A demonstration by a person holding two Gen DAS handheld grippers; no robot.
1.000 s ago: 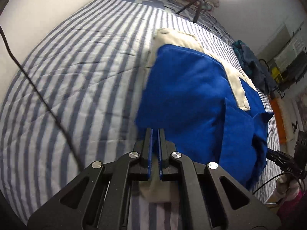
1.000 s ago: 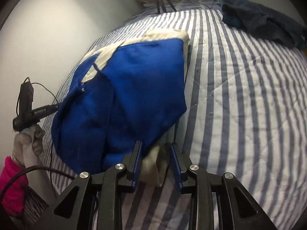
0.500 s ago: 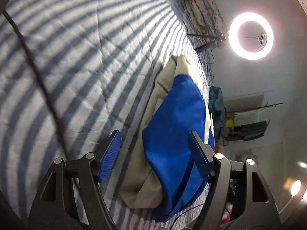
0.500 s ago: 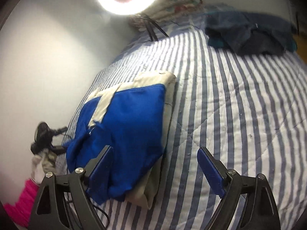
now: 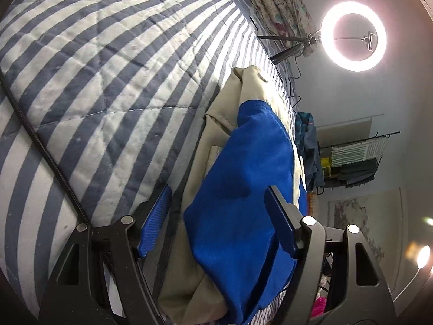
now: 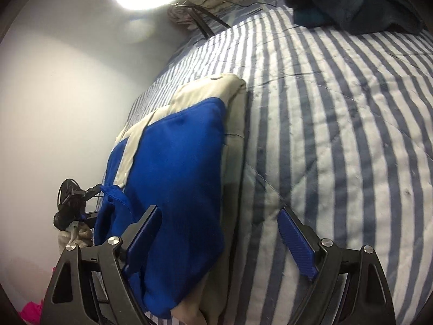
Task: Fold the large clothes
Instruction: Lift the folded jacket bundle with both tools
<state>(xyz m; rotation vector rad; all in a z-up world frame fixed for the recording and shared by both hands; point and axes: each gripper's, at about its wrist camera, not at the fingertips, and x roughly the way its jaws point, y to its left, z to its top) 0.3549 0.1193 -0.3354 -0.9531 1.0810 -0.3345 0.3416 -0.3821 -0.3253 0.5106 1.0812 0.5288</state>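
Note:
A folded blue and beige garment (image 5: 251, 162) lies on the striped bed, blue layer on top, beige layer showing under it and at its far end. My left gripper (image 5: 217, 192) stands open just above the garment's near end, a blue pad on each side, neither pressing the cloth. In the right wrist view the same garment (image 6: 176, 162) sits left of centre. My right gripper (image 6: 219, 210) is open wide over its near right edge, with the left pad above the blue cloth and the right pad above the quilt.
The striped quilt (image 5: 108, 81) spreads wide around the garment. A black cable (image 5: 40, 146) crosses it at the left. A dark clothes pile (image 6: 351, 8) lies at the far side. A ring light (image 5: 353, 36) on a tripod stands by the bed.
Both grippers were closed on the beige edge at the garment's near end; they have let it go and opened wide. Both views have rolled and the garment now rests on the bed.

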